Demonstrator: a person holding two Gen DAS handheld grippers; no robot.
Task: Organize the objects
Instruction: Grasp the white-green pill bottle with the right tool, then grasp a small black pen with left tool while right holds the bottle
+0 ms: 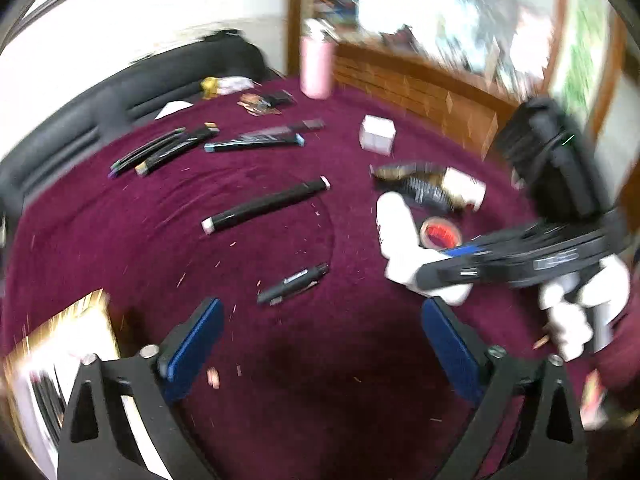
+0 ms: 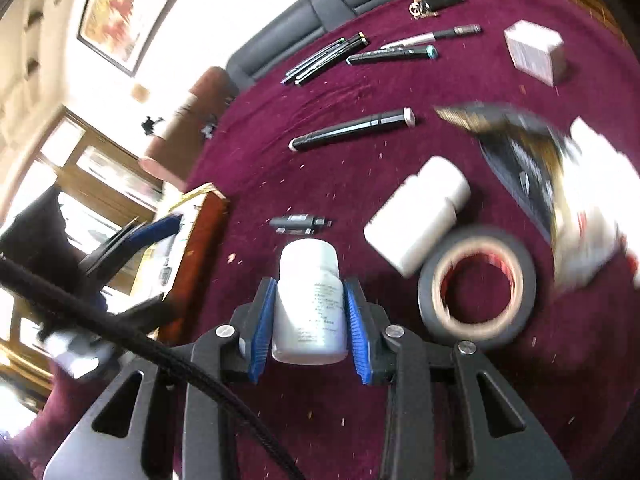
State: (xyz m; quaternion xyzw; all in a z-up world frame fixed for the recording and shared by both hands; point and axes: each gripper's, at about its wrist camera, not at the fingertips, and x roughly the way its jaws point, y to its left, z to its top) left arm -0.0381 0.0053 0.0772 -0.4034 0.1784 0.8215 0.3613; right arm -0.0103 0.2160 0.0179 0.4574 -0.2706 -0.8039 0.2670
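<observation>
Maroon plush cloth (image 2: 400, 152) covers the table. Black tape roll (image 2: 476, 284), round, lies flat beside a second white bottle (image 2: 416, 216) lying on its side. Right gripper (image 2: 310, 312) is clamped on a smooth white plastic bottle (image 2: 308, 300); label print unreadable. Left gripper (image 1: 320, 344): jaws apart, empty. Black marker (image 2: 352, 128), cylindrical, lies apart.

This looks like a home living room. A table spread with a deep maroon velvety cloth (image 1: 120, 240) stands beside a black leather sofa (image 2: 304, 12), with a framed picture of red blossoms (image 2: 120, 4) on the pale wall. Wood-framed windows (image 2: 92, 168) and carved brown wooden panelling (image 1: 420, 92) border it.
</observation>
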